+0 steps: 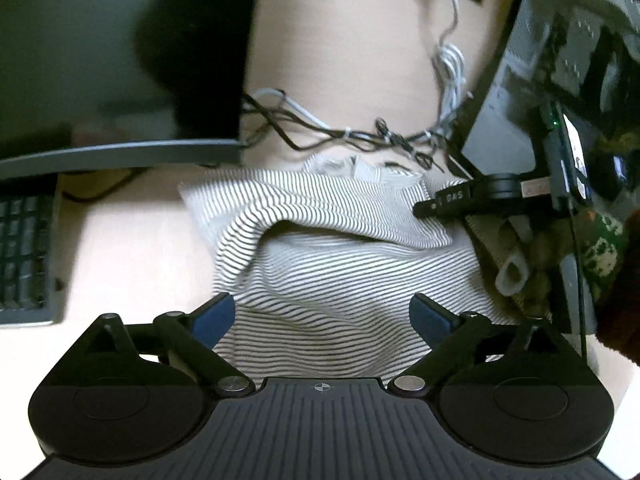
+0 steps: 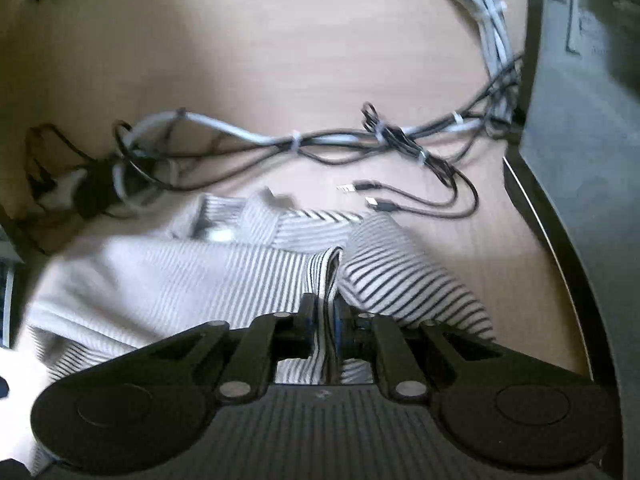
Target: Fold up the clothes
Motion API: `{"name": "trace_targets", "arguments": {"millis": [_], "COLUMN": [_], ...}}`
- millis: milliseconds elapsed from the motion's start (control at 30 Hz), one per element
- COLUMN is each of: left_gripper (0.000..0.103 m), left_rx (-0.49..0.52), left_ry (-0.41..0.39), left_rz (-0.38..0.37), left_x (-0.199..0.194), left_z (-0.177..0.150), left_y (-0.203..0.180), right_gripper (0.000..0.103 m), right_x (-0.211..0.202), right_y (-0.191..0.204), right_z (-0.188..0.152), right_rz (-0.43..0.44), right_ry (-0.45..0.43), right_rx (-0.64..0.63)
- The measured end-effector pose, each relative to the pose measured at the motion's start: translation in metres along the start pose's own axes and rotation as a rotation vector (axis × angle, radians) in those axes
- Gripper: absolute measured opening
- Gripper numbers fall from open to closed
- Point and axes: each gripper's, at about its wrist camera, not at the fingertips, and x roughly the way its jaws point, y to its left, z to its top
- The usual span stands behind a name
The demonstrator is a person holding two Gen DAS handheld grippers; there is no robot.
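Striped garment (image 1: 340, 264) on beige desk (image 1: 340, 60); cables (image 2: 320, 144) beyond.

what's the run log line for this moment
task: fold clothes | left gripper: open, over striped garment | right gripper: shut on striped garment, pinching a fold | surface: desk, cables beyond

Warm, dim indoor light is falling across the counter (image 2: 280, 40); shadow is darkening the upper corners; motion blur is smearing the striped garment (image 2: 140, 280); fisheye distortion is bending every edge outward.
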Motion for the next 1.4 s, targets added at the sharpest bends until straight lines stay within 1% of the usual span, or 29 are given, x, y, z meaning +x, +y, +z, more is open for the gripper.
{"name": "trace_targets", "arguments": {"millis": [133,200,300,400,433,533,633,667,700,767,867,900,967,1067,1167,1200,1233,1267,1333,1400], "left_gripper": [0.098,0.098,0.098,0.098,0.099,0.098,0.098,0.098,0.098,0.098,0.098,0.098,0.098,0.098,0.098,0.098,0.098,0.098,0.098,0.098], "left_rx": [0.041,0.057,0.138,0.194,0.186,0.138,0.138,0.135,0.132,0.128,0.054,0.033,0.022,0.055,0.128,0.148,0.166,0.170,0.139,0.103], "left_ry": [0.034,0.067,0.041,0.033,0.037,0.054,0.075,0.085,0.094,0.109,0.122,0.104,0.031,-0.081,-0.144,-0.150,-0.152,-0.141,-0.081,-0.003], "left_rz": [0.001,0.014,0.031,0.077,0.093,0.095,0.112,0.114,0.116,0.117,0.117,0.119,0.106,0.067,0.052,0.045,0.036,0.025,-0.003,-0.020], "left_x": [0.029,0.041,0.042,0.037,0.036,0.022,0.000,-0.007,-0.014,-0.023,-0.028,-0.031,-0.042,-0.054,-0.048,-0.043,-0.036,-0.026,-0.004,0.018], "left_z": [-0.006,-0.011,-0.024,-0.037,-0.040,-0.049,-0.064,-0.068,-0.072,-0.076,-0.070,-0.066,-0.053,-0.029,-0.008,-0.002,0.003,0.008,0.012,0.012], "left_y": [-0.002,0.001,-0.003,-0.008,-0.007,0.007,0.019,0.021,0.024,0.030,0.046,0.051,0.055,0.053,0.042,0.038,0.035,0.032,0.035,0.040], "right_gripper": [0.009,0.010,0.010,0.012,0.012,0.012,0.012,0.012,0.011,0.010,0.006,0.006,0.006,0.007,0.007,0.007,0.008,0.011,0.013,0.014], "right_x": [-0.005,-0.008,-0.012,-0.015,-0.016,-0.023,-0.030,-0.033,-0.036,-0.039,-0.038,-0.040,-0.050,-0.077,-0.096,-0.100,-0.099,-0.095,-0.087,-0.072], "right_y": [0.005,0.007,0.002,0.001,0.004,0.014,0.029,0.035,0.043,0.055,0.056,0.056,0.055,0.047,0.048,0.051,0.054,0.056,0.060,0.060], "right_z": [-0.004,-0.006,-0.011,-0.016,-0.020,-0.030,-0.039,-0.043,-0.046,-0.049,-0.045,-0.044,-0.041,-0.035,-0.033,-0.033,-0.035,-0.038,-0.043,-0.055], "right_rz": [-0.053,-0.080,-0.092,-0.074,-0.068,-0.040,0.006,0.012,0.012,-0.029,-0.092,-0.116,-0.144,-0.135,-0.112,-0.093,-0.064,-0.033,0.029,0.023], "right_ry": [-0.028,-0.041,-0.046,-0.041,-0.040,-0.044,-0.034,-0.034,-0.037,-0.054,-0.056,-0.058,-0.068,-0.119,-0.162,-0.173,-0.167,-0.153,-0.125,-0.069], "right_rx": [-0.054,-0.081,-0.095,-0.096,-0.107,-0.112,-0.115,-0.136,-0.167,-0.235,-0.248,-0.260,-0.267,-0.202,-0.168,-0.166,-0.157,-0.143,-0.116,-0.104]}}
